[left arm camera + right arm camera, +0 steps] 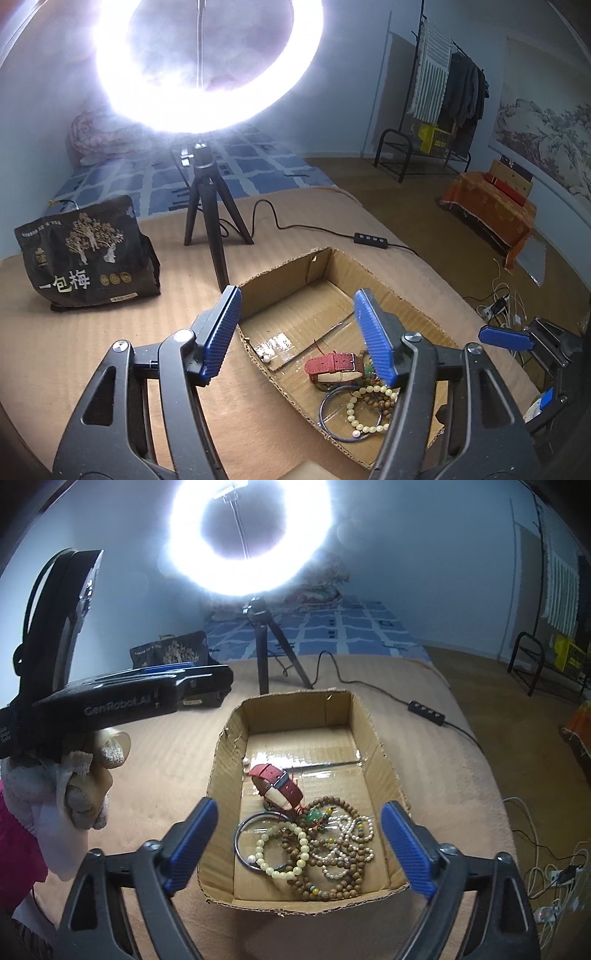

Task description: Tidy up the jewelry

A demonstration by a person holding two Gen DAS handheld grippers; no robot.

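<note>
Several pieces of jewelry lie heaped in the near end of an open cardboard box (369, 731) on a tan bedcover (166, 753). A red-strapped watch (275, 781) sits at the far edge of the heap, its pale underside turned up. Nearer lie a dark bangle (241, 840), a pale yellow bead bracelet (295, 853), a white pearl bracelet (341, 864) and loops of brown wooden beads (332, 890), tangled and overlapping; a green pendant (314, 816) rests among them. One loose pearl (245, 762) lies apart against the box's left wall. The far half of the box floor is bare, glossy with tape.

Both grippers are spread wide and hold nothing. The right gripper (299, 849) hovers over the near end of the box, its blue pads (406, 853) on either side of the heap. The left gripper (303, 332) hangs over the box's left wall, its right pad above the watch; a gloved hand (74, 786) holds it.

Beyond the box stands a lit ring light (247, 535) on a black tripod (264, 653), its cord and switch (424, 708) trailing right. A black printed bag (86, 254) sits to the left.
</note>
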